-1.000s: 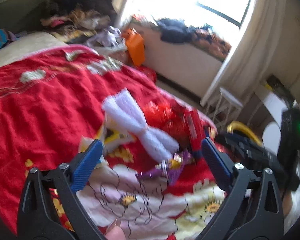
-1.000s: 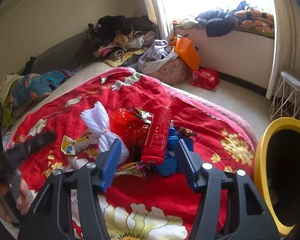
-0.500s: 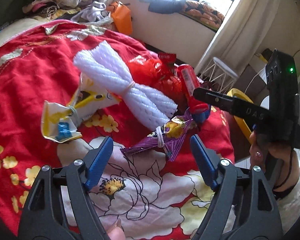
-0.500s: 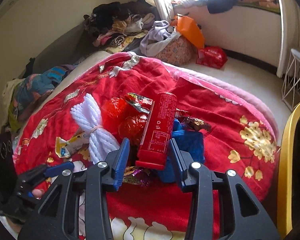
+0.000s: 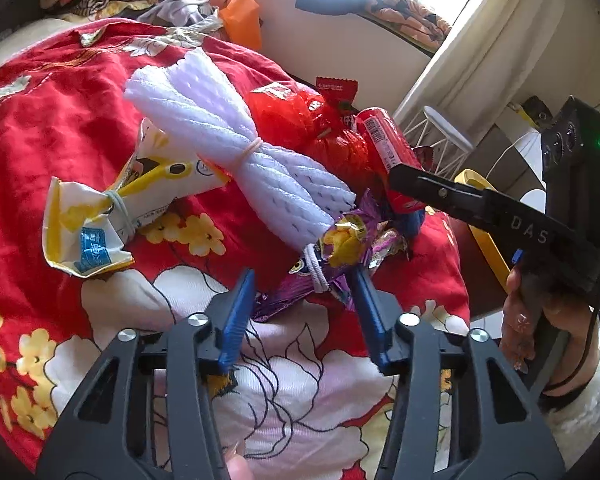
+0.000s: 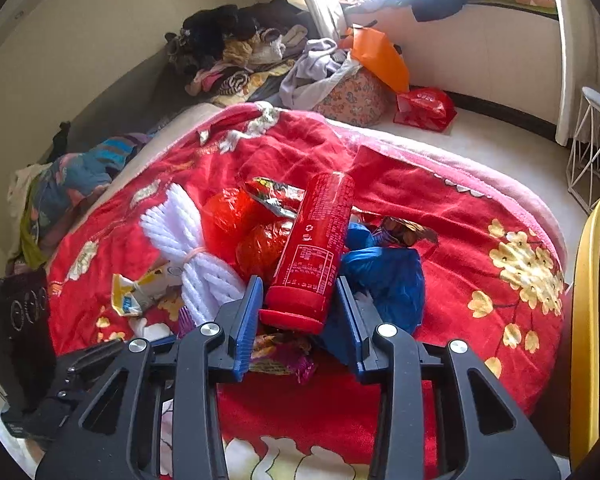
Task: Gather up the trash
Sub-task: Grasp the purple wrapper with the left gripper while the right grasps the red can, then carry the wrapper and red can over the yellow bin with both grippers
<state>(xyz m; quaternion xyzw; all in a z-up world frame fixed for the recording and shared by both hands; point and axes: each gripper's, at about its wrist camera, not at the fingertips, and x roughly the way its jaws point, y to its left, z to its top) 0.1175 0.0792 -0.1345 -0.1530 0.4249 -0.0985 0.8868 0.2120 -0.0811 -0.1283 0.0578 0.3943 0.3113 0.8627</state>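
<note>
A heap of trash lies on a red flowered blanket. My left gripper has its jaws around a purple snack wrapper, narrowed but with a gap. My right gripper has its jaws close on both sides of a red tube can; whether the pads press it I cannot tell. In the heap are a white foam net bundle, red crumpled wrappers, a yellow-white packet and blue plastic. The right gripper also shows in the left wrist view.
A yellow-rimmed bin stands at the right beside the bed. A white wire stool and a red bag are on the floor. Clothes pile at the far wall, with an orange bag.
Both grippers moved forward into the heap and narrowed. The left now straddles the purple wrapper; the right now straddles the red can's base.
</note>
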